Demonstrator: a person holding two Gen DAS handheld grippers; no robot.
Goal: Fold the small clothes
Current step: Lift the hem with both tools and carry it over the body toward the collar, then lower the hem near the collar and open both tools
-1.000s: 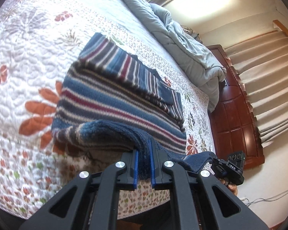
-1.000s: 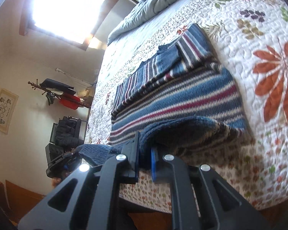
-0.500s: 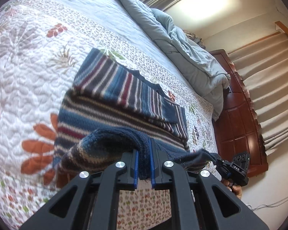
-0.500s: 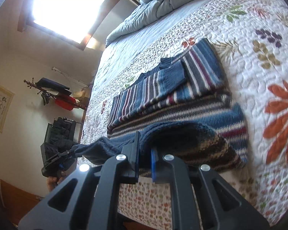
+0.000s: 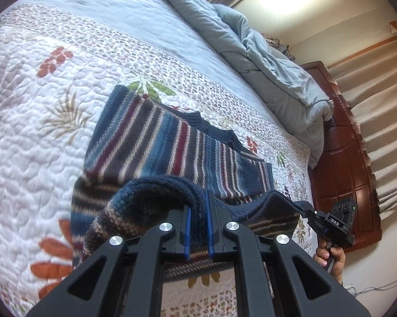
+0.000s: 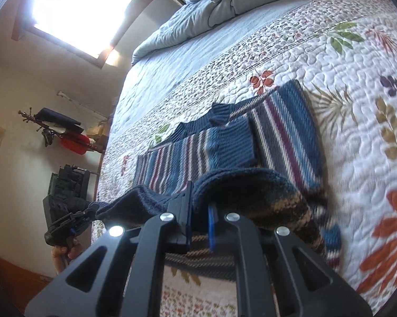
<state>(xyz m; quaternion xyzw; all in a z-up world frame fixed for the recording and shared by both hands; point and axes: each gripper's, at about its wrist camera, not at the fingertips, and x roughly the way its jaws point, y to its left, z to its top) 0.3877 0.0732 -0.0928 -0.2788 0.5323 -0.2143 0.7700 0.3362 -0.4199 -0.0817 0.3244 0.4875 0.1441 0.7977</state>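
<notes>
Left wrist view: the hem of a striped sweater (image 5: 150, 142), lying on the quilt (image 5: 26, 105), is being pinched between the closed jaws of the left gripper (image 5: 198, 227). Right wrist view: the same hem is being clamped by the right gripper (image 6: 199, 224). The knit is judged soft, thick and floppy; it is best held at the hem corners.

Both claws (image 5: 198, 227) (image 6: 199, 224) clamped, raised.

One striped sweater (image 5: 156, 142), two hand-held grippers (image 5: 198, 227) (image 6: 198, 227), one quilt (image 5: 34, 121), one blue duvet (image 5: 264, 60).
</notes>
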